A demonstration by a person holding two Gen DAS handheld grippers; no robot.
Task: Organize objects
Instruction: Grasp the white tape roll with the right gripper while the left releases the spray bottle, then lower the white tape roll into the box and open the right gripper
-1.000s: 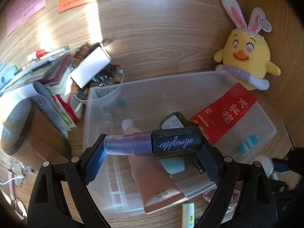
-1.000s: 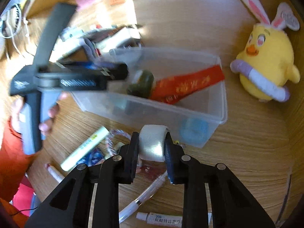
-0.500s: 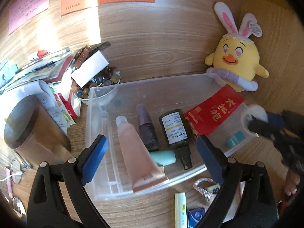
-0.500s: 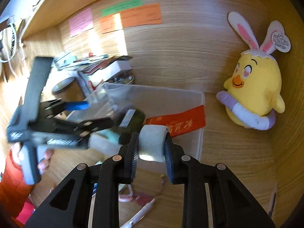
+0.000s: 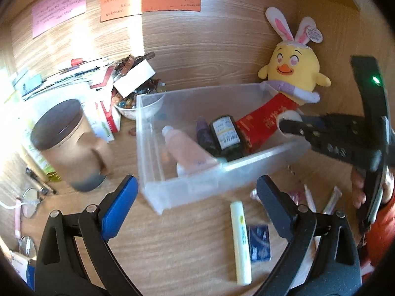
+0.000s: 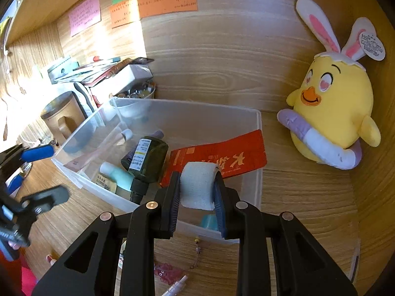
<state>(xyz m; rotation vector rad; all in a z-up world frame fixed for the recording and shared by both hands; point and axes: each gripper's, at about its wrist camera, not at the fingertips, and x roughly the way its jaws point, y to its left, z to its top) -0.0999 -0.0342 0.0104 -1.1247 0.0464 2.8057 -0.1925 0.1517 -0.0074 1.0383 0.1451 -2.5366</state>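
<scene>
Right gripper (image 6: pixel 197 189) jaws clamp a white roll (image 6: pixel 197 185) over the bin (image 6: pixel 256 172) at 6 o'clock; left gripper (image 5: pixel 196 204) jaws open, empty.

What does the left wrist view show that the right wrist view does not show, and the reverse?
Only the left wrist view shows the yellow stick and the blue packet lying on the desk in front of the clear bin, between the open left gripper.

Only the right wrist view shows the white roll clamped in the right gripper, and the teal tube.

Both show the bin, the dark bottle, the red packet and the chick plush.
</scene>
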